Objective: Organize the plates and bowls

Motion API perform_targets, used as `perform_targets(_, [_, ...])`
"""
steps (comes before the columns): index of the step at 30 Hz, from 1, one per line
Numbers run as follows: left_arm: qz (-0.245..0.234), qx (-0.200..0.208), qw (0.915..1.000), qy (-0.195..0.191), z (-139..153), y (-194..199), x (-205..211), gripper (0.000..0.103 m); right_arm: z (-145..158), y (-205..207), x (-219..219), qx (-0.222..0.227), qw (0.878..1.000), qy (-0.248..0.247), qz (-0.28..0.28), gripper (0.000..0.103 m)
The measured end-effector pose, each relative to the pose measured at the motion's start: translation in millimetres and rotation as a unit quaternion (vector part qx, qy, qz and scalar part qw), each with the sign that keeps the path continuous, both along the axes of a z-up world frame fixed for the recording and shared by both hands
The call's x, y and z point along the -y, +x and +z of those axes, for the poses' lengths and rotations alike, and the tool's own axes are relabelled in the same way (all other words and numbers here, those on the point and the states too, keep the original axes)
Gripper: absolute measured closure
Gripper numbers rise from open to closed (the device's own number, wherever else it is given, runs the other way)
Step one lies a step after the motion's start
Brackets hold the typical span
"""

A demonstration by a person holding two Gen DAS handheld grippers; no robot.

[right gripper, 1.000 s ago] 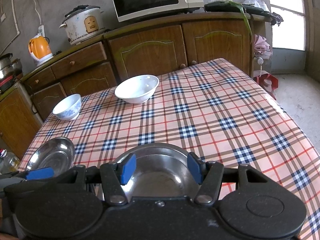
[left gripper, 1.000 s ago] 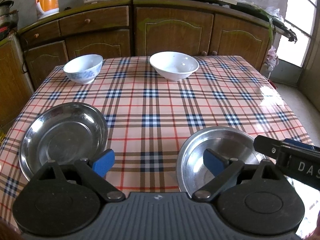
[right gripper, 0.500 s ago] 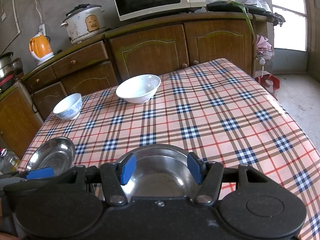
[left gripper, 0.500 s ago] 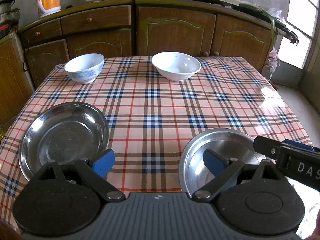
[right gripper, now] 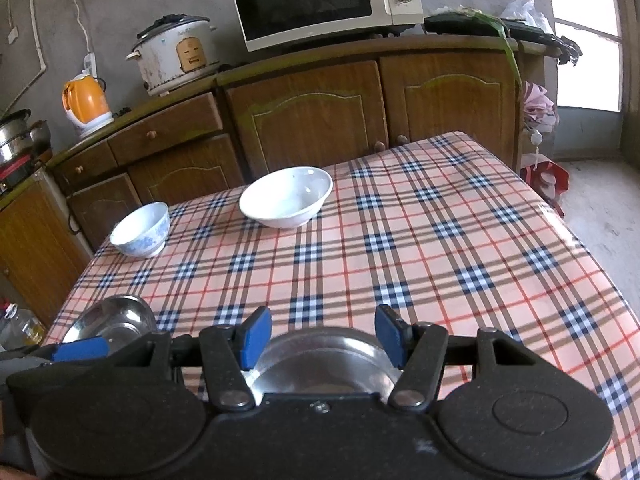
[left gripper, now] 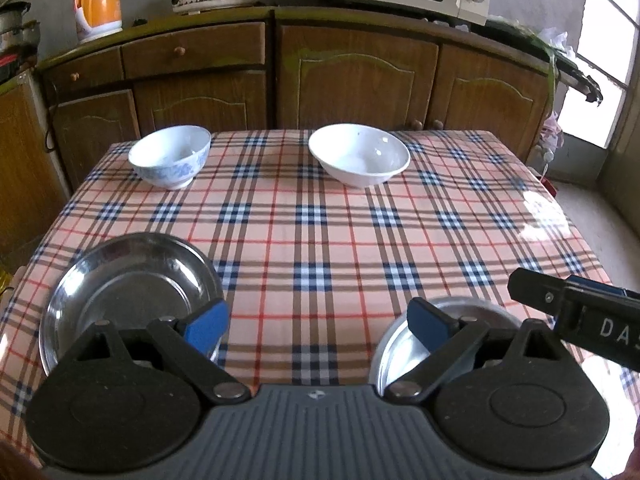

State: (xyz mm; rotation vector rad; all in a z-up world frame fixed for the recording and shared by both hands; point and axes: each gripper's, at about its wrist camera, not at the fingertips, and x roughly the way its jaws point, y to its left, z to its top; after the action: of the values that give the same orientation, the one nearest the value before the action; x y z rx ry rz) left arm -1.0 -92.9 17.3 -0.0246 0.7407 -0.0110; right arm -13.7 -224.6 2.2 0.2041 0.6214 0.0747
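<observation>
Plates [left gripper: 128, 292], steel, two, near desk [left gripper: 320, 216] edge; bowls [left gripper: 170, 156], two, far edge. Both hand-held grippers [right gripper: 320, 338] had risen slightly, gaping, empty; nothing stacked yet.

You've got a wide bare stretch of the plaid tablecloth-covered table [left gripper: 320, 240] down the middle and along the right side, so either gripper can pass there. At the far edge the small blue-patterned porcelain bowl [left gripper: 170, 156] and the wide white ceramic bowl [left gripper: 359, 155] stand well apart, with a clear lane between them. At the near edge the left round steel plate [left gripper: 124, 284] and the right round steel plate [right gripper: 324, 364] flank the middle. Behind the table, the brown wooden cabinets [left gripper: 352, 76] wall it off.
</observation>
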Motion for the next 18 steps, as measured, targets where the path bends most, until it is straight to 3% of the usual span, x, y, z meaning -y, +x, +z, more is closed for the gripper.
perform_targets(18, [0.010,0.022,0.9997,0.002,30.4,72.8,-14.8,0.003,30.1,75.2,4.0,0.017,1.000,-0.001,0.000,0.032])
